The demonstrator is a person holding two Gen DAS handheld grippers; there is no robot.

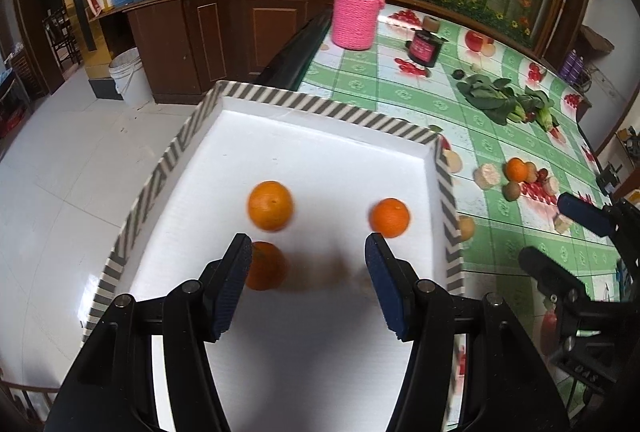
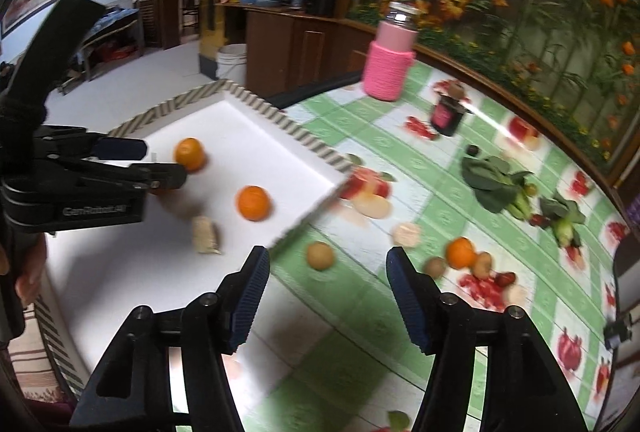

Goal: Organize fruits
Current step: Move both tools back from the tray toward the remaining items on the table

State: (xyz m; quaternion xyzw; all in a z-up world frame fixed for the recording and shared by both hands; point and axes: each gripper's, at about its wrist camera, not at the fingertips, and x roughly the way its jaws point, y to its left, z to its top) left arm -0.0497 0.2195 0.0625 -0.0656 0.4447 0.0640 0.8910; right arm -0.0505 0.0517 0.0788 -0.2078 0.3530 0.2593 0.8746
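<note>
A white tray with a striped rim (image 1: 280, 102) (image 2: 288, 126) lies on the table's left part. Three oranges show in it in the left wrist view: one mid-tray (image 1: 270, 205), one to the right (image 1: 389, 217), one partly behind the left finger (image 1: 266, 266). My left gripper (image 1: 308, 246) is open and empty over the tray; it also shows in the right wrist view (image 2: 160, 164). My right gripper (image 2: 326, 260) is open and empty above the tray's corner, near a brown round fruit (image 2: 320, 255). An orange (image 2: 460, 252) (image 1: 516, 169) lies with small fruits on the tablecloth.
A pink knit-sleeved jar (image 1: 356, 4) (image 2: 390, 60) and a dark jar (image 1: 425, 48) (image 2: 446, 114) stand at the back. Leafy greens (image 1: 504, 100) (image 2: 500, 184) lie to the right. A beige lump (image 2: 206, 235) lies in the tray. The floor and a white bucket (image 1: 130, 74) lie left.
</note>
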